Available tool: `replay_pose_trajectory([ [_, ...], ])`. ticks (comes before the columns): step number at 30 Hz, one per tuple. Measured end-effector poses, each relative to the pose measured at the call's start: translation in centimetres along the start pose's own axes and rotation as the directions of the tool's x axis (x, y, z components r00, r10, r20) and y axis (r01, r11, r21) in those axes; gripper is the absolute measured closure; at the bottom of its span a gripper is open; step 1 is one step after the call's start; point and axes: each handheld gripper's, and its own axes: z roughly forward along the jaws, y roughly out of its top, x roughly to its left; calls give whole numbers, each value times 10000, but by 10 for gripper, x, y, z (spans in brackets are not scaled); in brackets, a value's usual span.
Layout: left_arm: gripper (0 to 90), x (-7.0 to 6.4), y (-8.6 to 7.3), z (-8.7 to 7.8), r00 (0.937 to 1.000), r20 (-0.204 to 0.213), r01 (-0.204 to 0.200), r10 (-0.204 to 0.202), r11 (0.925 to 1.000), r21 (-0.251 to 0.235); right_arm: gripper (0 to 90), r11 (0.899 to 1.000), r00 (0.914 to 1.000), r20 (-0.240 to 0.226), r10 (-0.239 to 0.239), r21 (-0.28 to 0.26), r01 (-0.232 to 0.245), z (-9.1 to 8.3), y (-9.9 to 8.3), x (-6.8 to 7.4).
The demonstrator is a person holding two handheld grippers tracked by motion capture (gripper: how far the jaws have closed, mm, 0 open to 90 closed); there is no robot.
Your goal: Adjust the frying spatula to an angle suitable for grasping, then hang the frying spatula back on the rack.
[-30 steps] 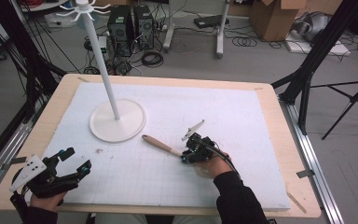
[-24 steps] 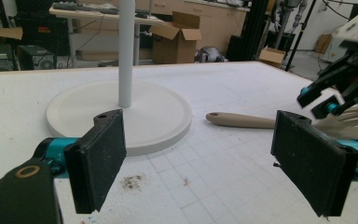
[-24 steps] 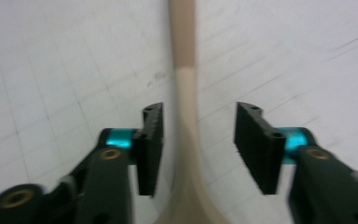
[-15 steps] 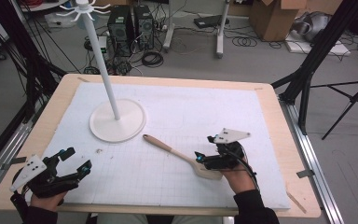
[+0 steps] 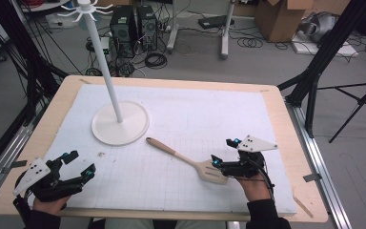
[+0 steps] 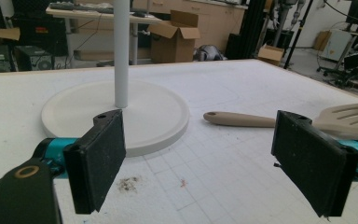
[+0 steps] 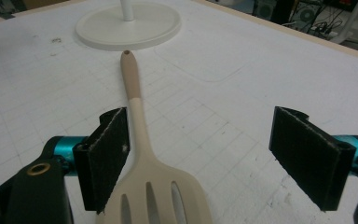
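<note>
- A person sits at a wooden table [image 5: 286,143] covered by a white gridded mat [image 5: 195,124], holding a two-jaw gripper in each hand.
- A beige slotted spatula [image 5: 190,161] lies flat on the mat, right of centre. Its handle points up and left towards a white stand, and its slotted blade lies nearest the person's right hand.
- The right gripper [image 5: 221,160] sits low over the mat at the blade end of the spatula. In the right gripper view its jaws are spread wide. The blade [image 7: 156,196] lies between them, close against the left-hand pad [image 7: 109,154], while the other pad stands well away from it. The jaws do not clamp the spatula.
- The left gripper [image 5: 81,164] rests near the front left corner of the table, well apart from the spatula. Its jaws are also spread wide with nothing between them.
- The white stand has a round flat base [image 5: 120,123] on the left half of the mat and a tall thin pole [image 5: 105,62] topped with small hooks.
- The tip of the spatula handle lies near the rim of that base without touching it.
- A small dark smudge [image 6: 128,184] marks the mat in the left gripper view, just in front of the base.
</note>
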Motion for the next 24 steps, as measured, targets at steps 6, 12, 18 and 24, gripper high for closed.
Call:
replay_pose_trajectory([
  [6, 180, -3, 0, 5, 9998, 177, -75, 73, 9999, 91, 192, 9996, 9998, 0, -206, 186, 206, 3, -2, 5],
  [12, 179, 0, 0, 5, 9998, 174, 53, -54, 10000, 45, 181, 9987, 9998, -178, -16, 507, 25, 11, 3, 11],
  [18, 180, -3, 0, 9, 9996, 267, -99, 94, 9997, 207, 176, 9959, 9973, -561, -466, 753, 508, 23, 12, 21],
  [24, 181, -8, 0, 10, 9993, 240, -290, 282, 9990, 336, 176, 9843, 9897, -852, -1147, 1247, 1248, 33, 13, 34],
])
